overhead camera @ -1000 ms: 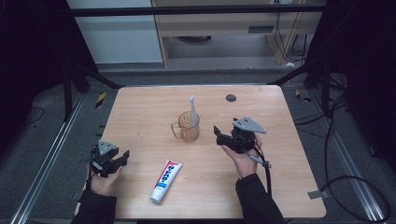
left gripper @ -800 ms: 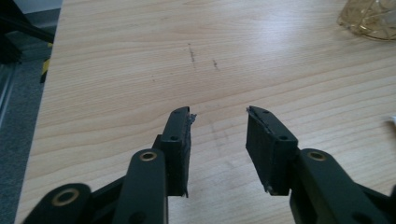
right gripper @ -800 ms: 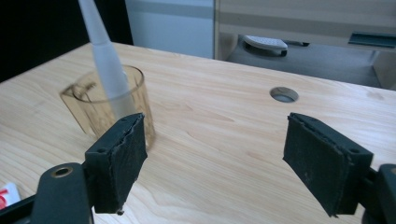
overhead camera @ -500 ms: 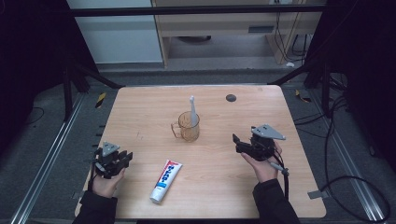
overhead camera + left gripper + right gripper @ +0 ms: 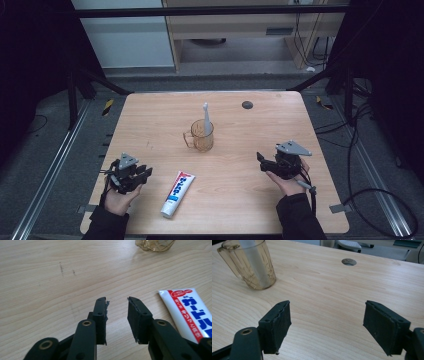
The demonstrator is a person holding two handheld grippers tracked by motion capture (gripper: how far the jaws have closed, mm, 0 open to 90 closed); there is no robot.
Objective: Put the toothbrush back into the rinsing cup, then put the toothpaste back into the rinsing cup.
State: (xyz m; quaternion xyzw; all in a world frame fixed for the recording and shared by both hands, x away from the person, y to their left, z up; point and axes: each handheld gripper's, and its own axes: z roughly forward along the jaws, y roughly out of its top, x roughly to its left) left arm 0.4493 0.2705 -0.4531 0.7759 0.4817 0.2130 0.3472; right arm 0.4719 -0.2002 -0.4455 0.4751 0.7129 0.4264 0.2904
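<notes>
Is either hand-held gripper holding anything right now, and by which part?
Nothing is held. The left hand-held gripper and right hand-held gripper have bare table between their jaws.

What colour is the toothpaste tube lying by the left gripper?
The toothpaste tube is white with a red band and blue lettering, clearest in the left gripper view.

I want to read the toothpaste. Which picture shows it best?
The left gripper view: the toothpaste tube lies close, its lettering large, though cut off at the edge. The high view shows the whole tube, small, on the table.
</notes>
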